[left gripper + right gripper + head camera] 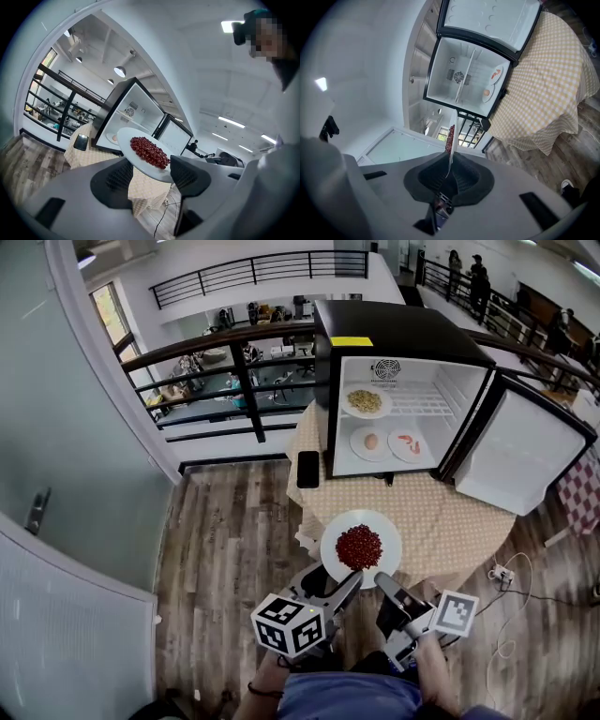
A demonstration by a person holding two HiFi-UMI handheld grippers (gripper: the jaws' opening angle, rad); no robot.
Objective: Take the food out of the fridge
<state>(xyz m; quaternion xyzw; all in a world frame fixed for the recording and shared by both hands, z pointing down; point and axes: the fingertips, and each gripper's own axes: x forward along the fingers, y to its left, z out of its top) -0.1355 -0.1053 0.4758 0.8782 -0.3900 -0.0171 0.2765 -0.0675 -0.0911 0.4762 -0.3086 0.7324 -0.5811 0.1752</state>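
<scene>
Nearest, the right gripper [449, 163] is being clamped on the stiff, breakable plate's [334, 546] rim; the left gripper [152, 174], jaws spread, is seemingly being steadied beneath.

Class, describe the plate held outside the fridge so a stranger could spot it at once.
Start at the open fridge on the checked table. In front of it, the right tool pinches a white plate by its rim. Unlike the three plates inside, it holds a red heap.

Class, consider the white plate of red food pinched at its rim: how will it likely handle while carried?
The plate looks stiff and probably breakable, so it likely keeps its shape. Pinched at its rim by the right claw, it may tip. The loose red pieces could roll off if it tilts.
</scene>
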